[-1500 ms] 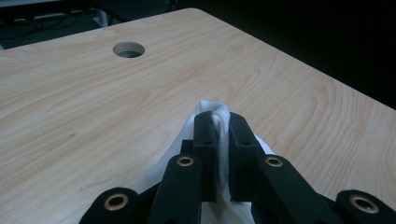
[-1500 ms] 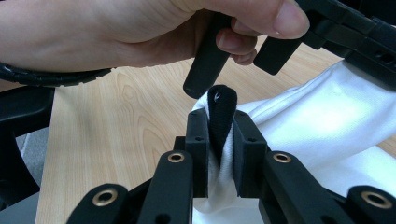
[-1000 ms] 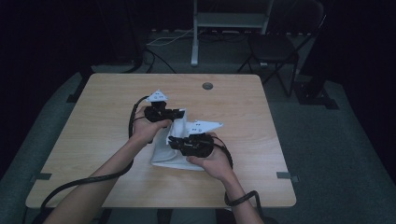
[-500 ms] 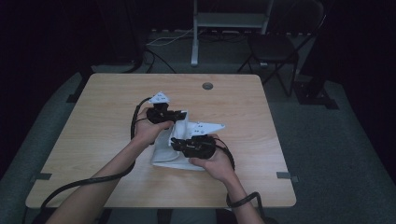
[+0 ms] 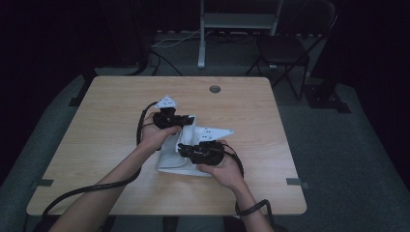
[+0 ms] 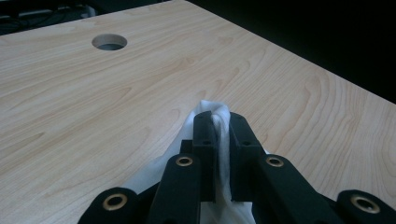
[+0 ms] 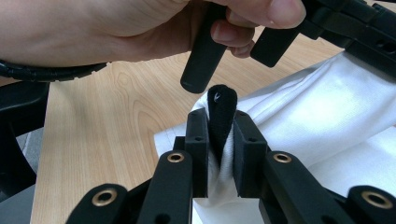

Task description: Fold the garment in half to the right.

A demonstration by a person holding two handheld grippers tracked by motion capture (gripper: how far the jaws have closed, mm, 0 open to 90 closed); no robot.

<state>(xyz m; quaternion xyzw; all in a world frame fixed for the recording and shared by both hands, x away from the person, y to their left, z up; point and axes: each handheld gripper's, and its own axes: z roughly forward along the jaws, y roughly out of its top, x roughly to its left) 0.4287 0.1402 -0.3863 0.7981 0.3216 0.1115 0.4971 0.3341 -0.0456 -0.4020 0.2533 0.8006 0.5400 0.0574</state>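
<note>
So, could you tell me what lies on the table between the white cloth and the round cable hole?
Nothing: in the left gripper view, bare wood runs from the white cloth to the cable hole.

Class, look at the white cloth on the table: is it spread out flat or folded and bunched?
Folded and bunched: the white cloth lies doubled over, pinched by the left gripper and right gripper.

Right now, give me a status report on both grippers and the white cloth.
Left gripper shut on the white cloth. Right gripper shut on another fold, dark strip in the pinch. Cloth low over the wooden table. Nothing in the way.
</note>
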